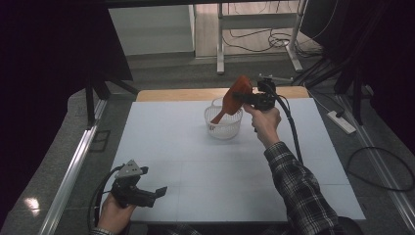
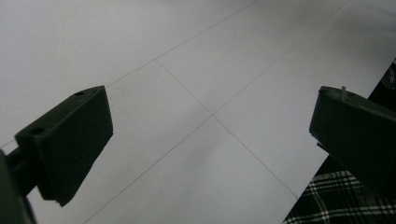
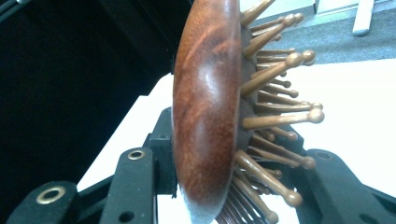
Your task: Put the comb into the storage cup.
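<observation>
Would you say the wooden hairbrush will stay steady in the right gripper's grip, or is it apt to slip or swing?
The wooden hairbrush looks stiff, so it should not flop. Its polished, rounded back may be slippery against the pad. The right gripper clamps the head while the handle hangs down into the white basket, so it might pivot if bumped.

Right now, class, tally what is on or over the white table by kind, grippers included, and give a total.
Brush: 1, wooden, in the right gripper
Basket: 1, white
Grippers: 2, counting the left gripper, open over the table
Total: 4
</observation>
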A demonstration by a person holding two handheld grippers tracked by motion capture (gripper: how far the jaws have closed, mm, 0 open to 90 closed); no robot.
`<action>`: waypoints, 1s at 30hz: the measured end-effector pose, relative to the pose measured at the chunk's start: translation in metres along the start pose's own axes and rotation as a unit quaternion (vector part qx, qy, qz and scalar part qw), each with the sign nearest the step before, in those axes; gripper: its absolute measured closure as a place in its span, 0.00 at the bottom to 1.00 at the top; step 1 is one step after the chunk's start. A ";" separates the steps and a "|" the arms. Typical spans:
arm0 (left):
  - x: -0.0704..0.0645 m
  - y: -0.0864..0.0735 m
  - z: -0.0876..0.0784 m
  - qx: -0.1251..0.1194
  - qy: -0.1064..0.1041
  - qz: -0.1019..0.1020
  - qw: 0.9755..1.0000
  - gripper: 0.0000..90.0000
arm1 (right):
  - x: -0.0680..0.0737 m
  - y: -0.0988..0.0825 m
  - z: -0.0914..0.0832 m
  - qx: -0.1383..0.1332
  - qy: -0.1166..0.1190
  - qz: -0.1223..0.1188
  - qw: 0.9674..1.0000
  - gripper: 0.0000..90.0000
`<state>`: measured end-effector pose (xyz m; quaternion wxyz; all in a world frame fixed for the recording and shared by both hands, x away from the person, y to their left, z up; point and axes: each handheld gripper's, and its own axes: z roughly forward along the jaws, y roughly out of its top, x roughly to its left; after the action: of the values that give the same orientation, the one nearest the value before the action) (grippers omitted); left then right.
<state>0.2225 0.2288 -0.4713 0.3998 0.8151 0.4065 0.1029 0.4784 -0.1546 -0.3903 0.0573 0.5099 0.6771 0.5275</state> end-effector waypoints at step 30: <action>0.000 0.000 0.001 0.003 0.000 0.000 1.000 0.01 | -0.015 -0.021 0.011 0.011 -0.017 0.004 1.000 0.60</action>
<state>0.2233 0.2288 -0.4715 0.3979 0.8160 0.4069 0.1015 0.4788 -0.1570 -0.4186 0.0610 0.5218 0.6798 0.5117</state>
